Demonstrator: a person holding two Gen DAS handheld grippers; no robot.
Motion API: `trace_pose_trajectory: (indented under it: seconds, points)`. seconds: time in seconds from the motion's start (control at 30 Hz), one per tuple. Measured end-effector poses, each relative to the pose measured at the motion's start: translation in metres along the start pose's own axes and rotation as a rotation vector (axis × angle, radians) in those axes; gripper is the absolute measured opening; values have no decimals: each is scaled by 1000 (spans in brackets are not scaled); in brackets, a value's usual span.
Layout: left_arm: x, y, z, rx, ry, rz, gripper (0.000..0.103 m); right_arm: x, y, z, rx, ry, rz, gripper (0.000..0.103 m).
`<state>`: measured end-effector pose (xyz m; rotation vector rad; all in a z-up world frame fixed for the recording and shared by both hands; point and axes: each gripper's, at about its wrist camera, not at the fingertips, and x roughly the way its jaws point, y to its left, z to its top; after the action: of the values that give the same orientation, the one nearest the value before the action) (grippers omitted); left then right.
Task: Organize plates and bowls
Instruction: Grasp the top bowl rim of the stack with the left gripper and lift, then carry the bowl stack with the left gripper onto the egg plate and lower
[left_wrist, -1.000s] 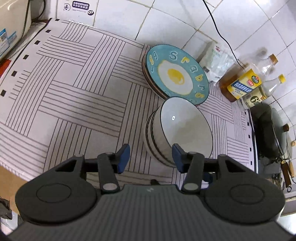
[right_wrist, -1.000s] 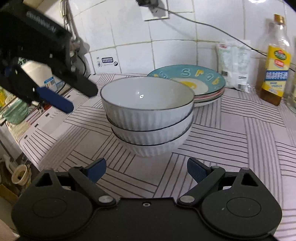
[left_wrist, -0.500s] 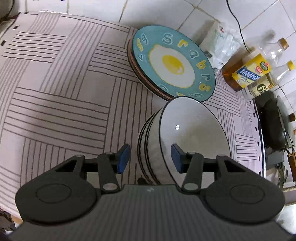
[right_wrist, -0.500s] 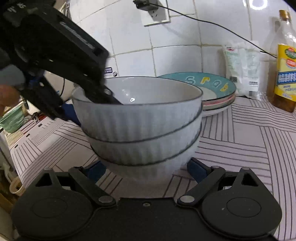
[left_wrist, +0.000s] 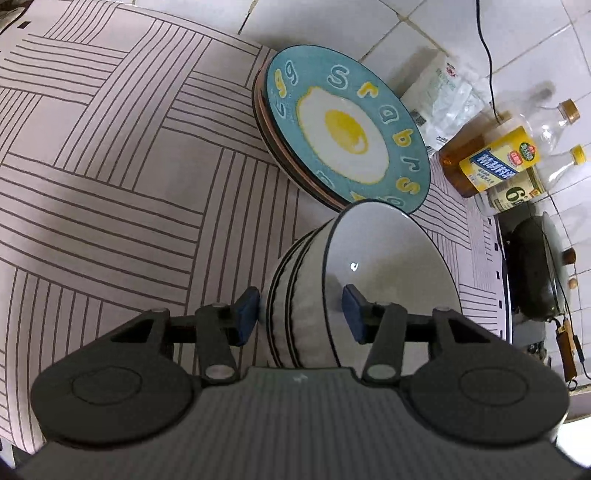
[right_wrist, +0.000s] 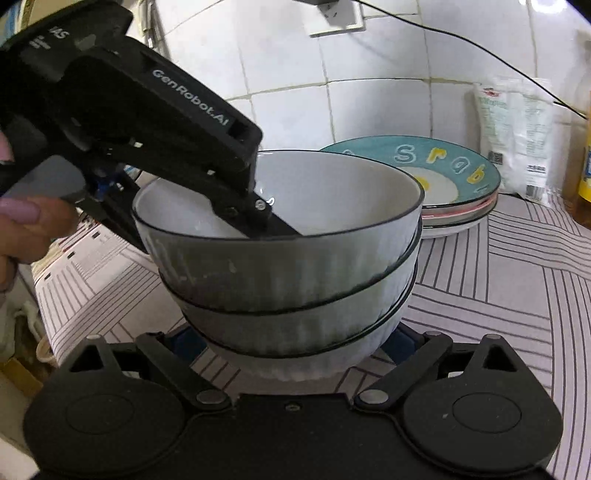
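The stack of bowls (left_wrist: 354, 280) sits on the striped cloth (left_wrist: 110, 166) that covers the desk, three white ribbed bowls with dark rims nested one in another. The left hand-held gripper (left_wrist: 299, 314) reaches down over the near side of the stack and straddles the rim of the top bowl (right_wrist: 280, 206): one blue pad (left_wrist: 246, 314) is just outside the ribbed walls, the other is inside the bowl, and a gap shows on the inner side. Its jaws are opening, about half apart, with the wall between them but not pinched. In the right wrist view a hand (right_wrist: 26, 229) holds this tool, whose finger dips into the top bowl.

The right hand-held gripper (right_wrist: 291, 347) is low at the foot of the stack, its jaws spread wide, one on each side of the bottom bowl; the pads are hidden behind the bowl, so contact cannot be told.

Beyond the bowls, away from both tools, lies a stack of plates (left_wrist: 343, 133), the top one blue with a fried egg. Further on, by the tiled wall (right_wrist: 369, 74), stand a white packet (right_wrist: 517, 136) and oil bottles (left_wrist: 495, 162).
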<state>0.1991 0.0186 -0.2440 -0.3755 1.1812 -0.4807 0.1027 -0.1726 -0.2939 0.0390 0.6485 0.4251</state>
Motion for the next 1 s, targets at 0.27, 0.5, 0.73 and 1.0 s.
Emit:
trace_pose_trajectory:
  seconds: [0.27, 0.5, 0.73, 1.0]
  points:
    - [-2, -4, -4, 30, 5, 16, 48, 0, -3, 3, -40, 27, 30, 98]
    - [-12, -13, -7, 81, -10, 23, 48, -8, 0, -4, -41, -8, 31, 97]
    - [-34, -40, 13, 99, -63, 8, 48, -22, -10, 19, -49, -54, 42, 97]
    - [-32, -64, 49, 81, -154, 11, 48, -18, -40, 65, -110, -97, 42, 97]
